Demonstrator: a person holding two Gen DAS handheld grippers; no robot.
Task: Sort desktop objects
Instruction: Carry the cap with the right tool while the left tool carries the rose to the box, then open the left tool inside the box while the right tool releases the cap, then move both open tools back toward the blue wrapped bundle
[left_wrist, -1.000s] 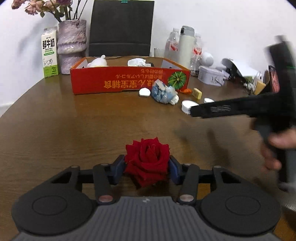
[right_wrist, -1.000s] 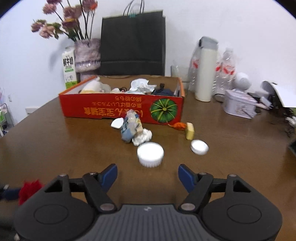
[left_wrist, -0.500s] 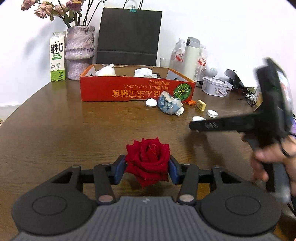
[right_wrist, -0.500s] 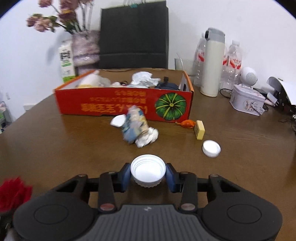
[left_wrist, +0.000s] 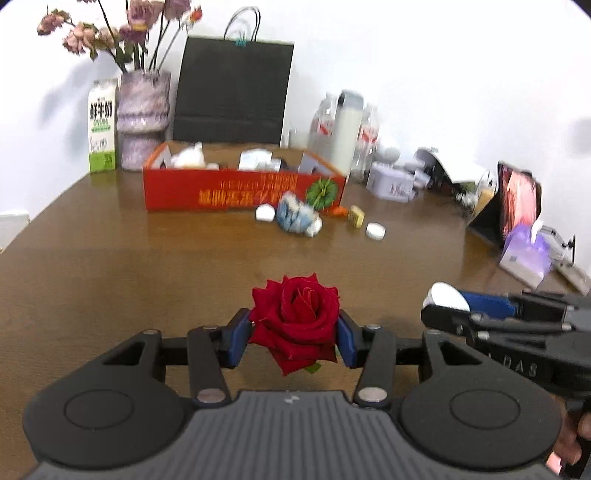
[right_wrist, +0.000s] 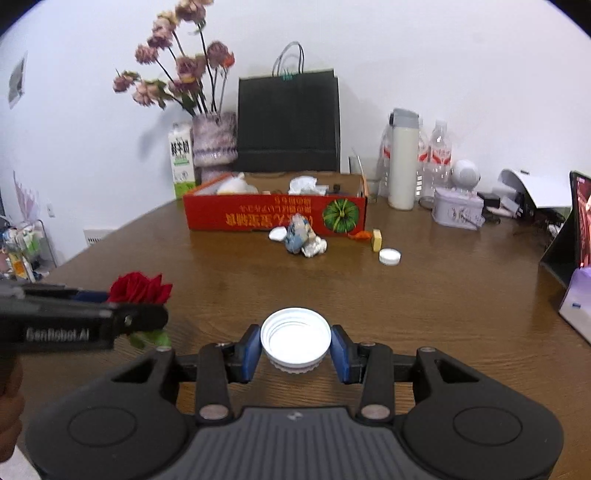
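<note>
Counts first: one red rose (left_wrist: 295, 317), three white caps, one red box (right_wrist: 275, 216). Your left gripper (left_wrist: 293, 338) pinches the rose above the brown surface (left_wrist: 147, 280), tilted gently downward. Your right gripper (right_wrist: 295, 349) clamps one white cap (right_wrist: 295, 338), open side up, at the same slant; two smaller caps (right_wrist: 389, 256) lie near the box. Your left gripper's side reads "GenRobot.AI"; the milk carton (right_wrist: 181, 164) has Chinese writing.
</note>
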